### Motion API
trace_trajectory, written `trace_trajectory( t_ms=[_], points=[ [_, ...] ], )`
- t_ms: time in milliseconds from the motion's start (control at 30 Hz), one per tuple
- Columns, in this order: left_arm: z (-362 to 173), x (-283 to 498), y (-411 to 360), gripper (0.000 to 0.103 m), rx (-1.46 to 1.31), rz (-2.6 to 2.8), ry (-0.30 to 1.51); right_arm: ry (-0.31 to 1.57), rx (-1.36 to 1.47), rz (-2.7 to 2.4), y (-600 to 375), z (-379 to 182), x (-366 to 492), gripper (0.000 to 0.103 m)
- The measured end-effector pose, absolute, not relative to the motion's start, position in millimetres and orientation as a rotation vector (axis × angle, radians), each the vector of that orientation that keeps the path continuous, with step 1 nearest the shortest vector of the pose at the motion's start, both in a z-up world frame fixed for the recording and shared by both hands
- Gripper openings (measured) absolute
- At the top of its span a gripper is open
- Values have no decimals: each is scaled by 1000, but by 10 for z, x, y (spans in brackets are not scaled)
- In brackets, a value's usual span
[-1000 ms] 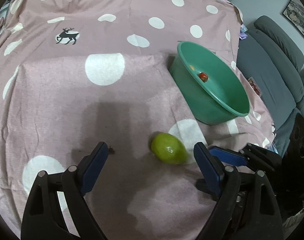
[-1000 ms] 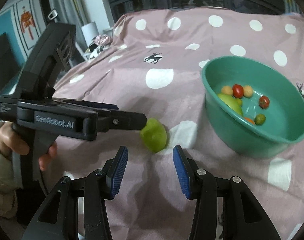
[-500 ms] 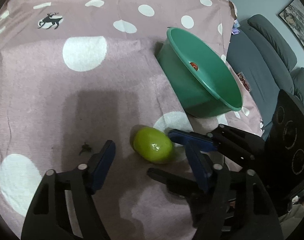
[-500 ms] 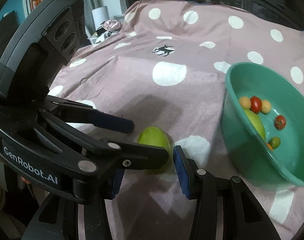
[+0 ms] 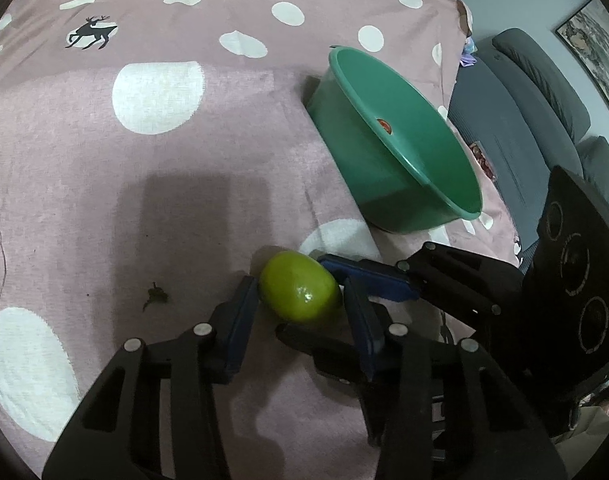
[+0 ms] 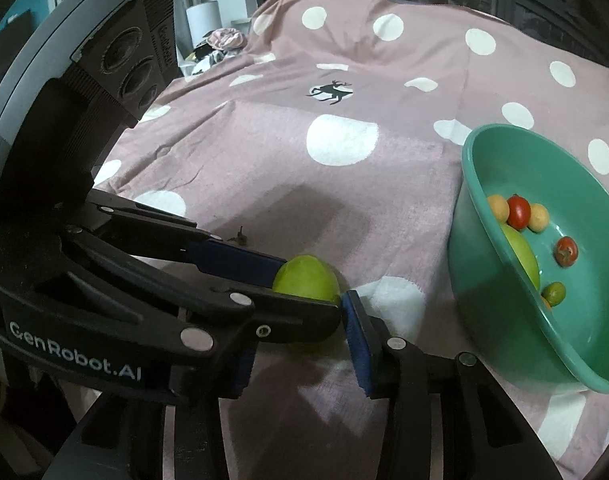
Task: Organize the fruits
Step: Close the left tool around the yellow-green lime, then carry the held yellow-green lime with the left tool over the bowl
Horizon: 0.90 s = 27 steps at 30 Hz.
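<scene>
A green fruit (image 5: 300,286) lies on the pink spotted cloth (image 5: 104,184), near the green basin (image 5: 456,200), which stands just to its right and farther off. The left gripper (image 5: 300,296) has the fruit between its blue pads, both touching its sides as the jaws close. The right gripper (image 6: 304,324) comes in crosswise with its jaws closing too; its far pad (image 5: 368,274) lies against the fruit, but the other side is hidden, so I cannot tell whether it grips. In the basin (image 6: 584,360) lie a large green fruit (image 6: 522,254), two red tomatoes (image 6: 519,211), two pale yellow round fruits (image 6: 538,217) and a small green one (image 6: 553,293).
</scene>
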<state>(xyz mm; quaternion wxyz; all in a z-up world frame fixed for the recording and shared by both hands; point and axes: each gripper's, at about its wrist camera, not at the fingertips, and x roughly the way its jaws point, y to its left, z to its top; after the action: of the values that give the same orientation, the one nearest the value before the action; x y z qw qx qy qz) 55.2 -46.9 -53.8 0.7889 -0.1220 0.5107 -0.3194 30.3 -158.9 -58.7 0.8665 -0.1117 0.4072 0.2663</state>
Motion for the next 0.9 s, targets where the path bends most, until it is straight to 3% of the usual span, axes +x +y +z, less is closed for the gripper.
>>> trace_trajectory(
  t_ms=[900],
  points=[
    [-88,411,-574,43,-177,-696,991,726,-178,528,-1700,-217,84,39]
  ],
)
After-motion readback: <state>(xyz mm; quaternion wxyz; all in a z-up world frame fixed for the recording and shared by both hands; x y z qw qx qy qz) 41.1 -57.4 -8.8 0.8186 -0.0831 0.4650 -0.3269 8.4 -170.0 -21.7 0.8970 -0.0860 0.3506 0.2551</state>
